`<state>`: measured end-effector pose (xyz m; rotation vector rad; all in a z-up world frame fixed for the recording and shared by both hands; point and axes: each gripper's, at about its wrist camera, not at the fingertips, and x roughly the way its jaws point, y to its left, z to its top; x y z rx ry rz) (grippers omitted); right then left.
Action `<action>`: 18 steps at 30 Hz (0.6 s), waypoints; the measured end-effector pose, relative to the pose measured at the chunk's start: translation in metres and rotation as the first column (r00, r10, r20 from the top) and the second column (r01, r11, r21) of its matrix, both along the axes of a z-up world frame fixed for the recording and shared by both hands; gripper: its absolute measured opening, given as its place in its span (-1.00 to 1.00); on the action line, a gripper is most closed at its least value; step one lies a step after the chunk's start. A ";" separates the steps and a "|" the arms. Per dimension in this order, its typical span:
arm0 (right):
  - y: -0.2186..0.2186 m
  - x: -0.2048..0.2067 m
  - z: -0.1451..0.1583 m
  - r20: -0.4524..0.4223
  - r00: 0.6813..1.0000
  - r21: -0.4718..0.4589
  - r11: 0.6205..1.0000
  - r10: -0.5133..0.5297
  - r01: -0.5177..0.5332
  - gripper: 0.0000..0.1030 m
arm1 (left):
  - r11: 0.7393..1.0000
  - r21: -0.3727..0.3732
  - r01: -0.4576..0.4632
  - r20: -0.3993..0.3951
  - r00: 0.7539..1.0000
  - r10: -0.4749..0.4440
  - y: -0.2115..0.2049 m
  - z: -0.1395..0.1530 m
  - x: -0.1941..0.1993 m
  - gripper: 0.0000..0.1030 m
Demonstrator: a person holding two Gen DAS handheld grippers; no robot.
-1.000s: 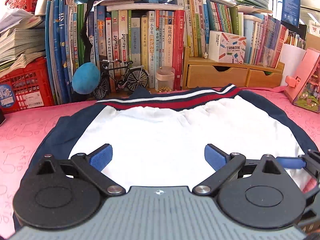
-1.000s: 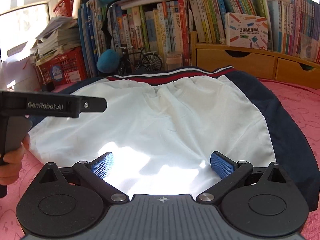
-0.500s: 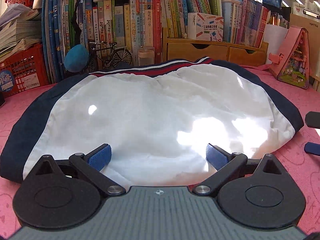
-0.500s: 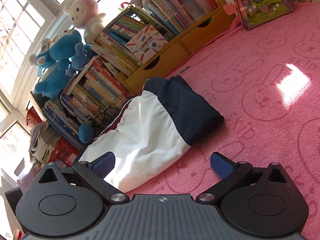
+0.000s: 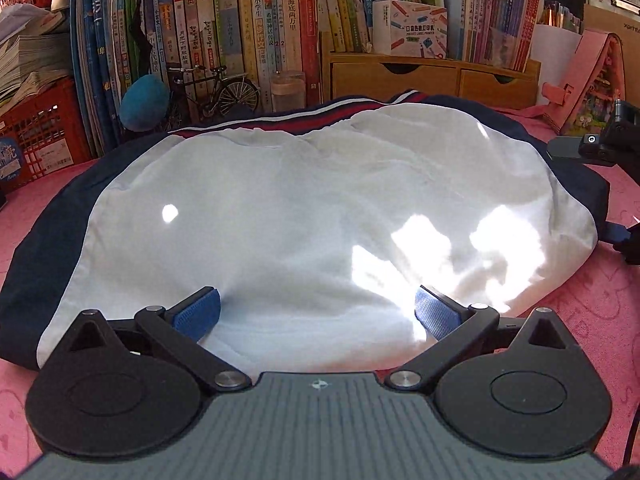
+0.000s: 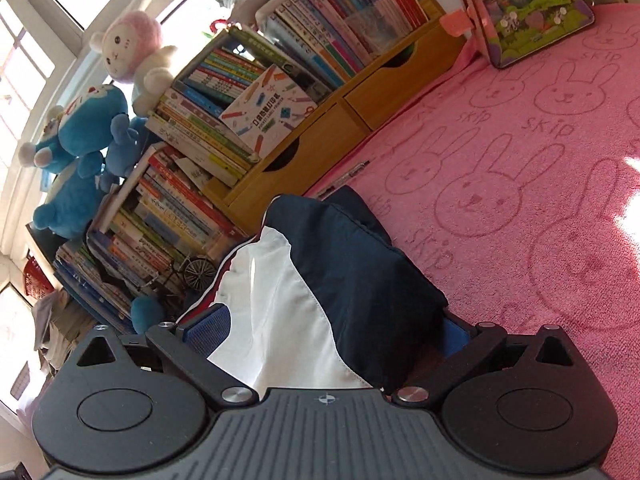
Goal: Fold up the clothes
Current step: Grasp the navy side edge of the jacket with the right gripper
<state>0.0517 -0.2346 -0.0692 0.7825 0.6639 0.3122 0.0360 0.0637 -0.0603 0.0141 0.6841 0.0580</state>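
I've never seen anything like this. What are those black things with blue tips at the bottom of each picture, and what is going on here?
There is no robot here: a person holds a hand tool in each hand, each ending in a two-finger claw with blue pads. A small wide-angle camera sits on each tool and looks forward along its fingers, which is why the scene bulges.

One picture is from the left claw. It is open above a white and navy garment, which lies on a pink bunny-print cloth. Behind stand a row of books and a small model bicycle.

The other picture, tilted, is from the right claw. It is open too, its fingers either side of the garment's navy edge, not closed on it. Nothing is held yet; the job is folding clothes.
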 end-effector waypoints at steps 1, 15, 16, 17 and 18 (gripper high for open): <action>0.001 0.000 0.001 -0.005 1.000 0.014 1.000 0.021 -0.021 1.00 | 1.000 0.000 0.000 0.000 1.000 0.000 0.000 0.000 0.000 1.00; 0.006 0.007 -0.004 -0.068 0.995 0.118 0.991 0.078 -0.069 1.00 | 1.000 -0.014 0.001 -0.003 1.000 -0.001 0.001 0.002 -0.001 1.00; 0.005 0.009 -0.006 -0.075 0.995 0.117 0.992 0.059 -0.050 0.96 | 1.000 -0.014 0.001 -0.003 1.000 -0.001 0.001 0.002 -0.001 1.00; 0.004 0.010 -0.007 -0.081 0.996 0.115 0.993 0.041 -0.031 0.75 | 1.000 -0.014 0.001 -0.003 1.000 -0.001 0.002 0.002 -0.001 1.00; 0.003 0.012 -0.009 -0.087 0.996 0.112 0.994 0.022 -0.012 0.58 | 1.000 -0.015 0.001 -0.004 1.000 -0.001 0.002 0.002 -0.001 1.00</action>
